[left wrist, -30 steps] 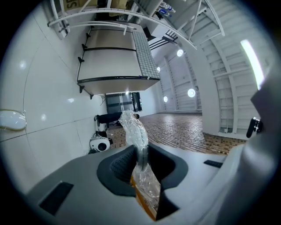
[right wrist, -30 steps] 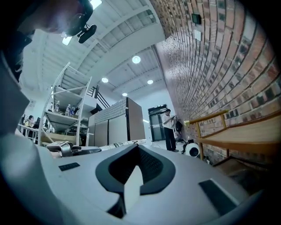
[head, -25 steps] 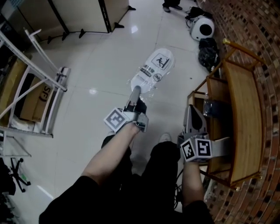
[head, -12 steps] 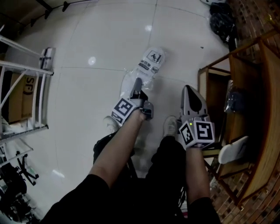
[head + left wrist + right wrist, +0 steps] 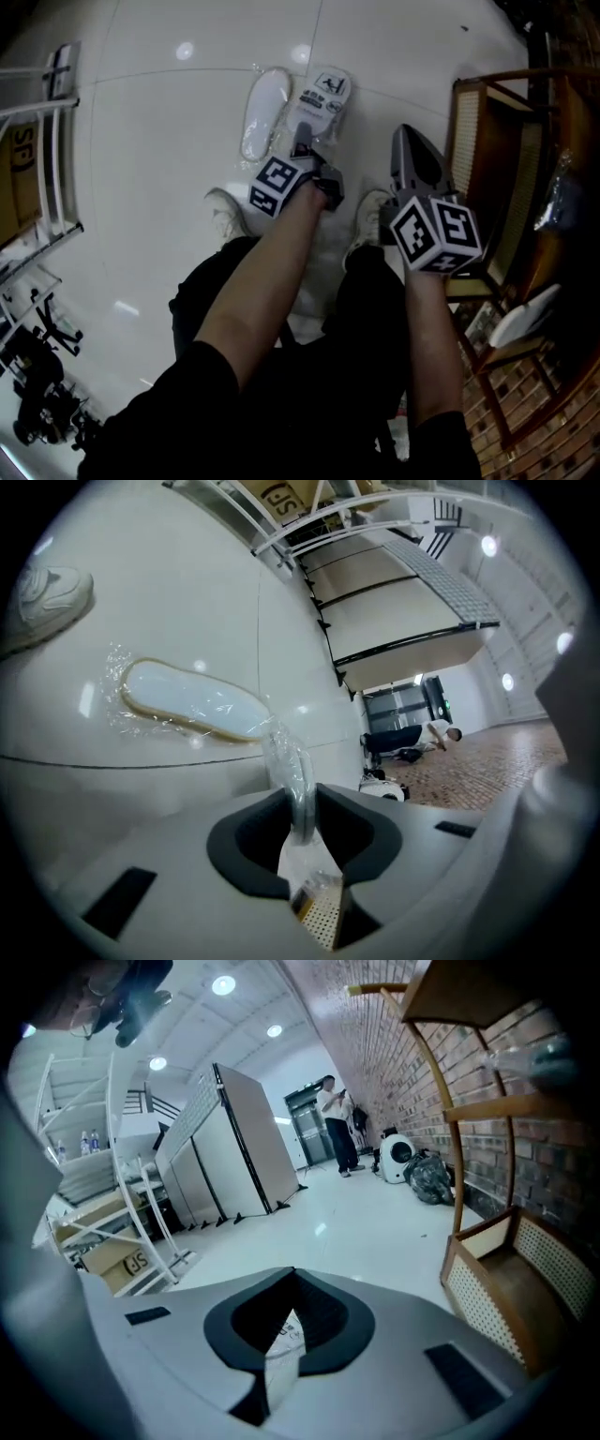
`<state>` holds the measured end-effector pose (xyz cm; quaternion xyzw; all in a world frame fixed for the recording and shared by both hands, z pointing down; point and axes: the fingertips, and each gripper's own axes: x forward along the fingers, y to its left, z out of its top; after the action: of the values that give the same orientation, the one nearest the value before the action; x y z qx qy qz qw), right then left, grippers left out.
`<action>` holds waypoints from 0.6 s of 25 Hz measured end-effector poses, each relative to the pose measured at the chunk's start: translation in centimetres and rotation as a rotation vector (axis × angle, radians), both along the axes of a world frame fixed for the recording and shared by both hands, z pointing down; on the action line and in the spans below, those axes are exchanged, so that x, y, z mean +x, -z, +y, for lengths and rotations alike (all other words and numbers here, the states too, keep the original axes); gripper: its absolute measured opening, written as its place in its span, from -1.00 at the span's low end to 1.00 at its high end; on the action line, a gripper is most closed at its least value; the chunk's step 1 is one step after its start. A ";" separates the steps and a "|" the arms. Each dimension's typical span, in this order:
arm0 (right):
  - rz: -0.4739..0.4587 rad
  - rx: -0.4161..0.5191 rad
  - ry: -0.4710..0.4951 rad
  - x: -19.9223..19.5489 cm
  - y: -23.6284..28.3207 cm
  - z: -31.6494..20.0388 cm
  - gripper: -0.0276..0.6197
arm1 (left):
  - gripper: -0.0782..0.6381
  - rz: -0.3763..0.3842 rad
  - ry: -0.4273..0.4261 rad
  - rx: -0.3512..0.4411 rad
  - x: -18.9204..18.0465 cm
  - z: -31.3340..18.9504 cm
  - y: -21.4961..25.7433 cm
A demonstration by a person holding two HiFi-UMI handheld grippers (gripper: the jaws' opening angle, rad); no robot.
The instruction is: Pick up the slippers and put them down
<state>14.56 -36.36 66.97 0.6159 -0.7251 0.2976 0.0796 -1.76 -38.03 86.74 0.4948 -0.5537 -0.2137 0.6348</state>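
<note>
The slippers come in a clear plastic bag with a printed label [image 5: 326, 89]. One white slipper [image 5: 265, 112] lies flat on the pale tiled floor, and it shows inside the wrap [image 5: 187, 700] in the left gripper view. My left gripper [image 5: 302, 141] is low over the floor. Its jaws [image 5: 300, 803] are shut on a twisted neck of the plastic [image 5: 289, 757]. My right gripper [image 5: 405, 137] hovers to the right of the bag. The right gripper [image 5: 293, 1274] has its jaw tips together and nothing is seen held. The second slipper is not clearly visible.
The person's white sneakers [image 5: 225, 214] [image 5: 370, 223] stand just behind the bag. A wooden rack [image 5: 497, 169] against a brick wall is close on the right, and a white flat object [image 5: 525, 314] rests on it. A metal shelf with boxes [image 5: 47, 141] is on the left. A person [image 5: 333, 1124] stands far off.
Both grippers have sunk toward the floor and the head camera has tilted down. The bagged slippers came down with the left gripper, and one slipper now rests on the tiles.
</note>
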 end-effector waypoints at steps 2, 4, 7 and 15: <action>0.049 -0.050 0.014 -0.1 -2.1 -0.7 -0.89 | -0.59 -0.013 -0.011 -0.044 0.2 1.3 -1.0; 0.060 -0.089 0.022 -0.4 -3.5 -0.8 -0.89 | -0.60 -0.023 0.000 -0.099 0.0 3.0 -2.1; 0.039 -0.119 0.049 -1.3 -4.7 -0.1 -0.89 | -0.59 -0.038 0.004 -0.176 -0.2 5.5 -4.1; 0.029 -0.134 0.071 -1.7 -5.4 0.3 -0.89 | 0.14 -0.265 -0.318 -0.458 0.5 10.0 -8.4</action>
<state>12.81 -36.10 72.42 0.5874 -0.7238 0.3332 0.1417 -1.23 -28.04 95.17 0.4429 -0.5810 0.0850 0.6776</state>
